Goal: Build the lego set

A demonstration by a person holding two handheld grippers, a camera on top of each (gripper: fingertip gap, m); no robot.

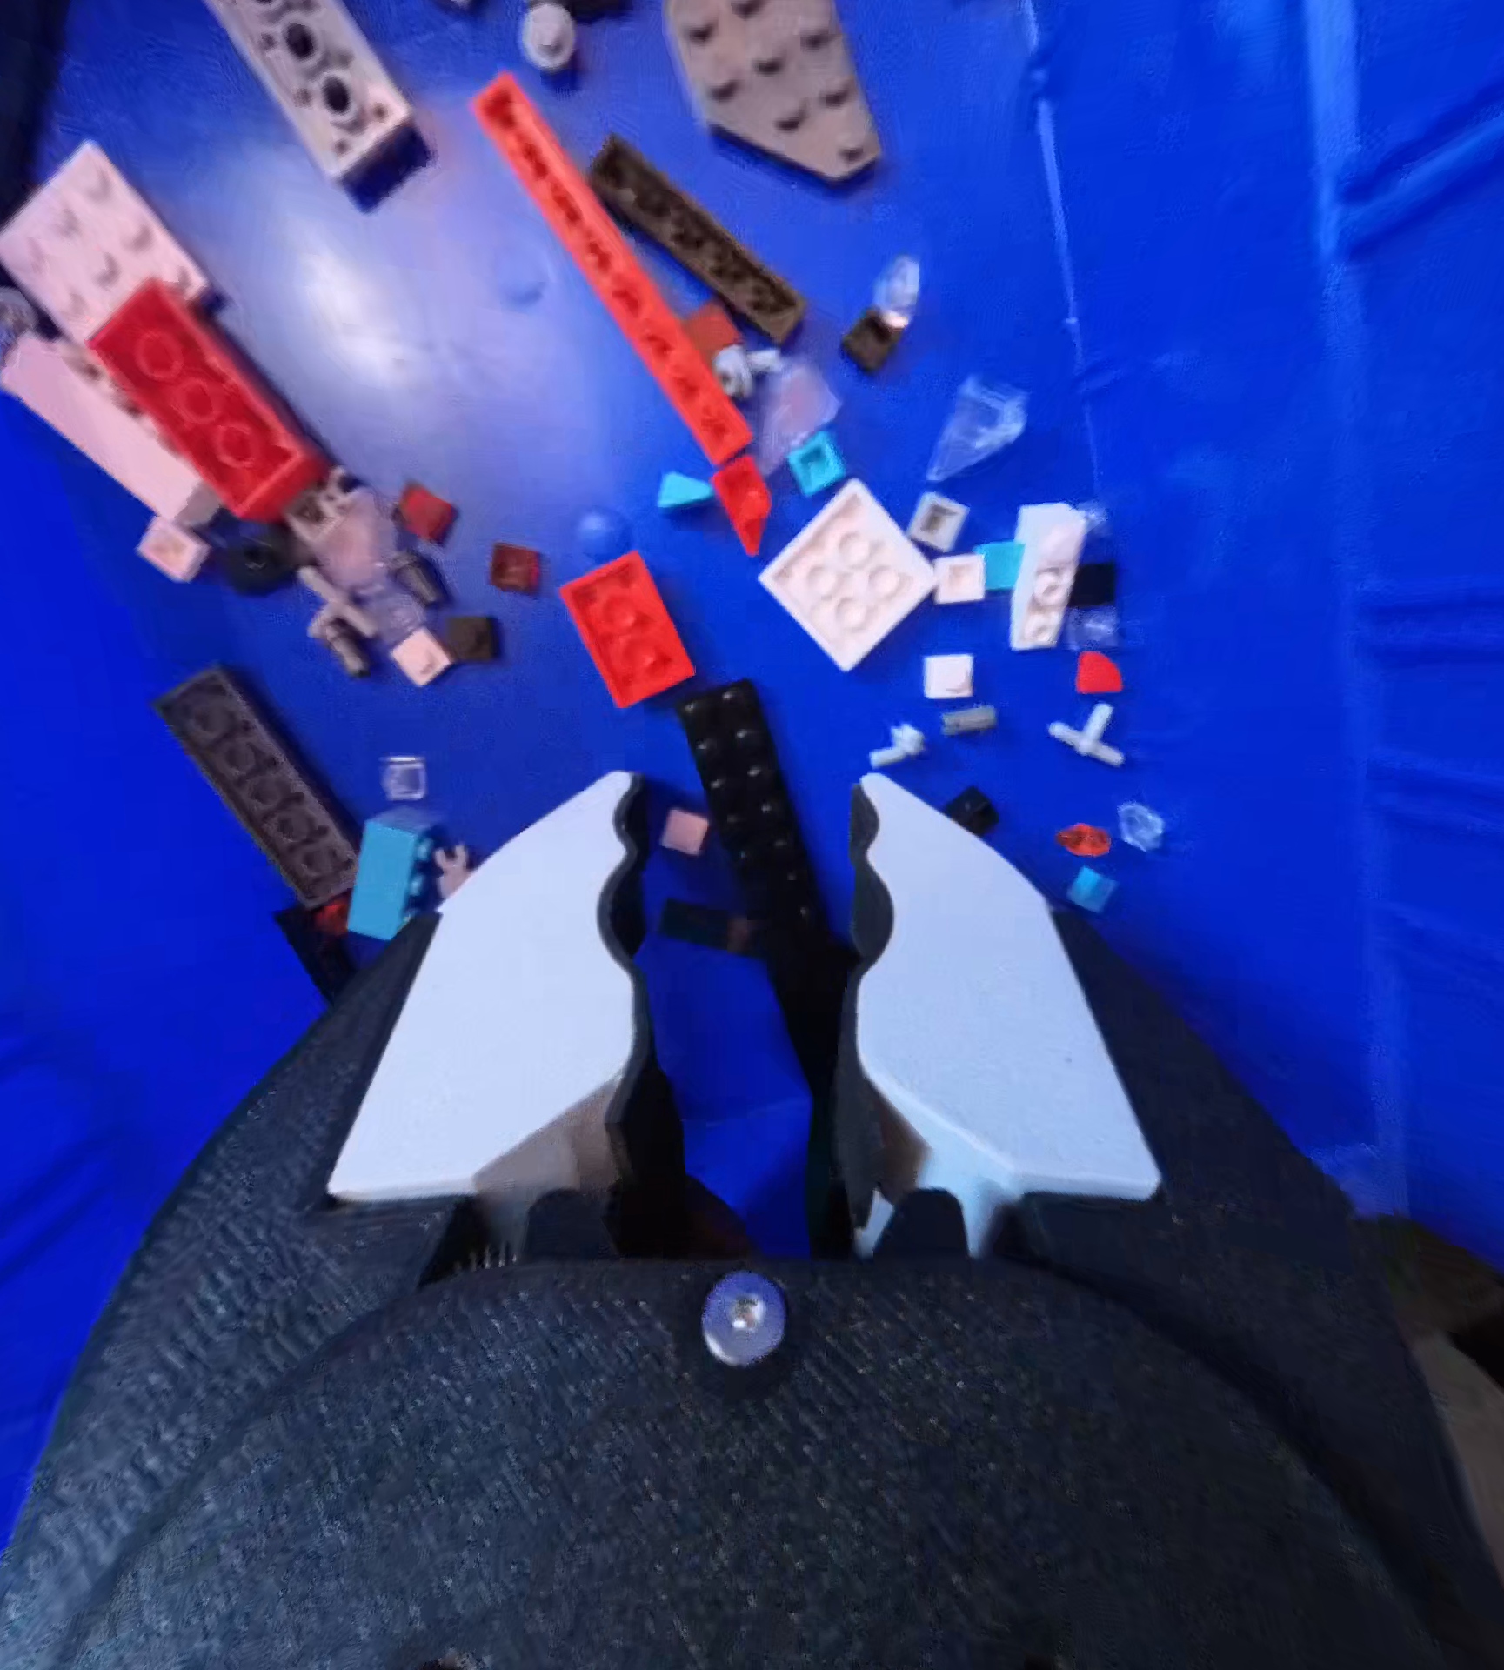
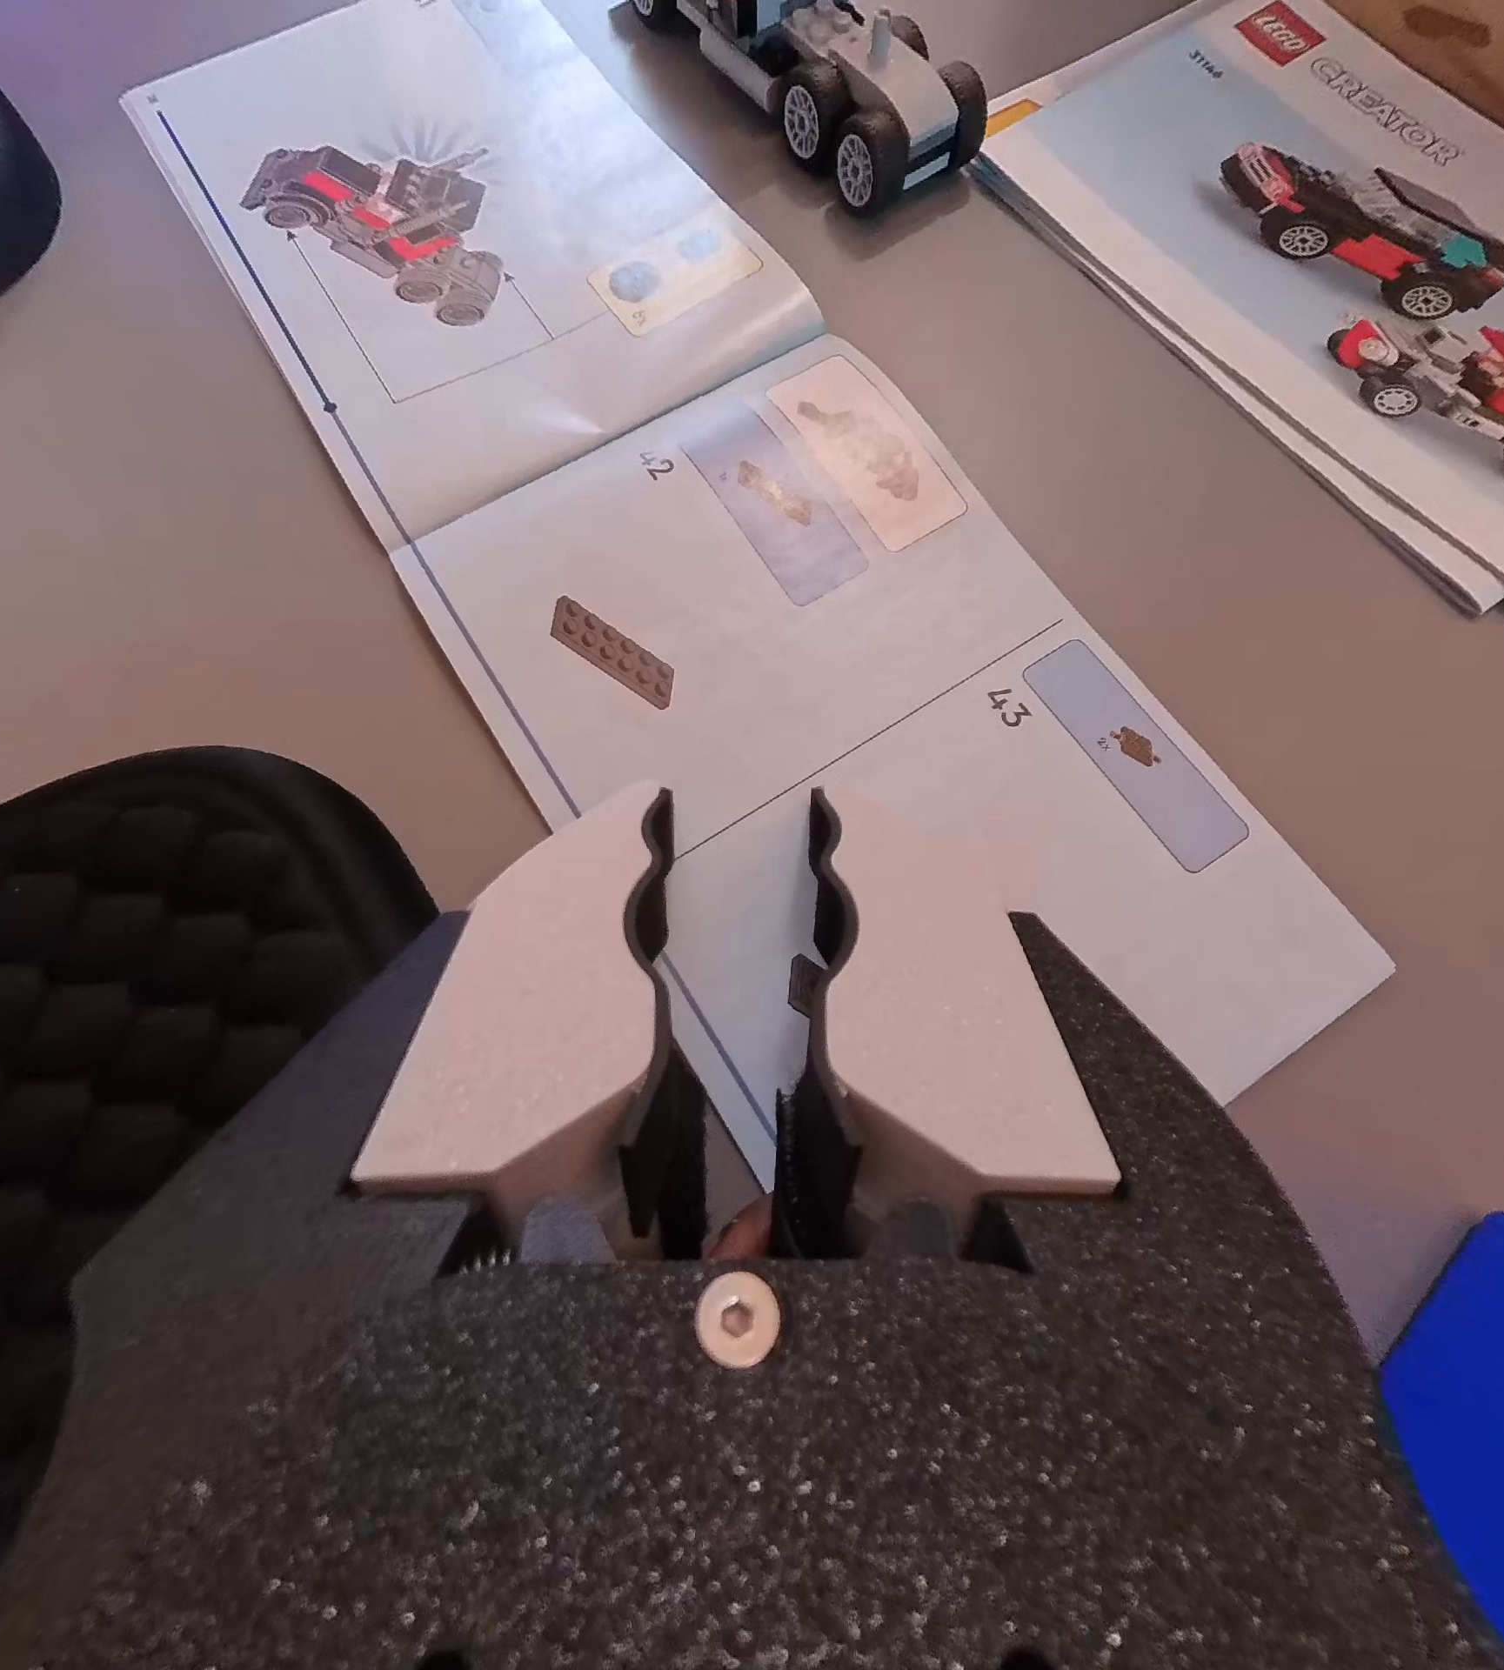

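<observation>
Lego pieces lie loose all over the floor of a blue bin [image 1: 1227, 633] in the left wrist view, so much building is left. The left gripper [image 1: 743, 795] hangs over them with its fingers spread and holding nothing; a long black plate [image 1: 743, 813] lies on the bin floor between the tips, with a red plate [image 1: 626, 628] just beyond it.

In the right wrist view the half-built truck [image 2: 847, 99] stands on the grey table [image 2: 142, 542], beyond the open instruction booklet [image 2: 730, 633]: wheels and grey chassis are on, but no bodywork. The right gripper [image 2: 737, 800] hovers over the booklet's near page, fingers apart and empty. A second booklet [image 2: 1272, 271] lies to the right of the open one
</observation>
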